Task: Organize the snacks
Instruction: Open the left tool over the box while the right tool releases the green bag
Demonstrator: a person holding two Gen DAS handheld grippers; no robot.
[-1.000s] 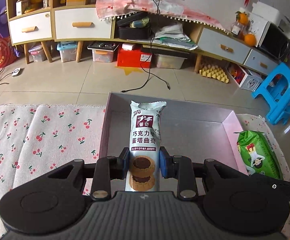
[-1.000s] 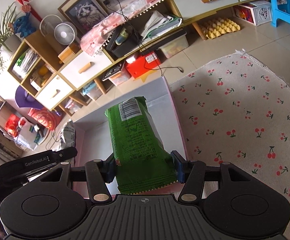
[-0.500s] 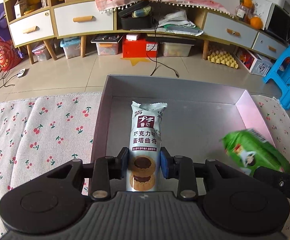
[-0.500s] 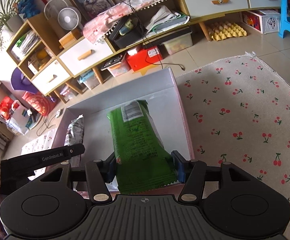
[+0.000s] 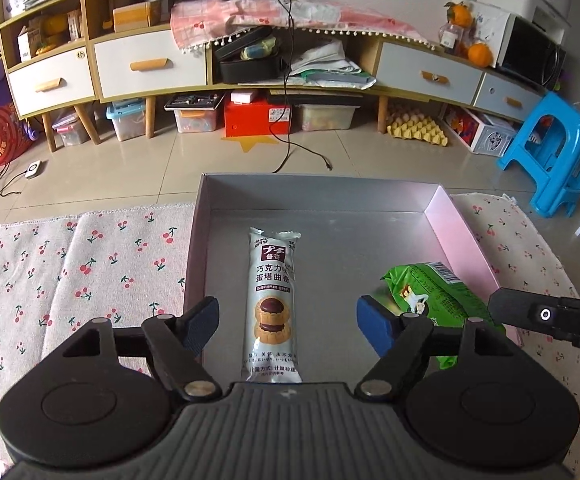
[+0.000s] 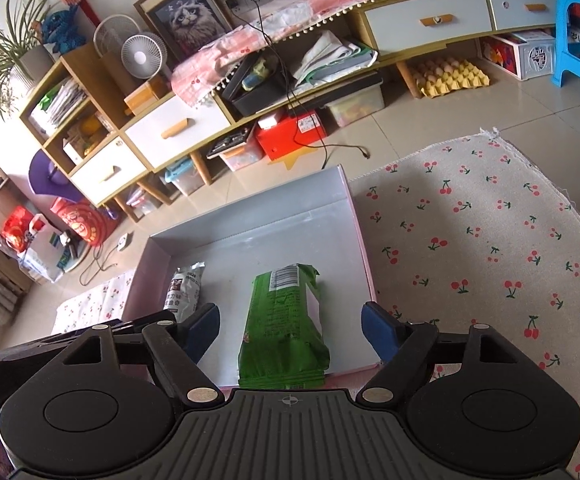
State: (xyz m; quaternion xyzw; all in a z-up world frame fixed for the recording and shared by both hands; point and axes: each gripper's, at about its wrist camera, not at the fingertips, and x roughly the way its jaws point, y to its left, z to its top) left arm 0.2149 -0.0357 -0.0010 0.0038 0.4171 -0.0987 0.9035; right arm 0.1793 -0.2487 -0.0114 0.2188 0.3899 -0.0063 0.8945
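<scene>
At the bottom of the left wrist view, the left gripper (image 5: pixel 286 322) has just been opening and its blue pads stand clear of the chocolate tart cookie packet (image 5: pixel 273 306), which lies flat between them on the floor of the shallow grey box (image 5: pixel 322 190). In the right wrist view the right gripper (image 6: pixel 290 330) has likewise just spread its jaws, and the green snack bag (image 6: pixel 286 320) rests loose between them, low centre in the frame, close to the box's pink right wall. The step in hand looks like letting go, so each tool is best lifted straight back without a pad brushing its packet askew. The near ends of both packets and the box's near wall are cut off behind the gripper bodies. The green bag's front label cannot be read.
</scene>
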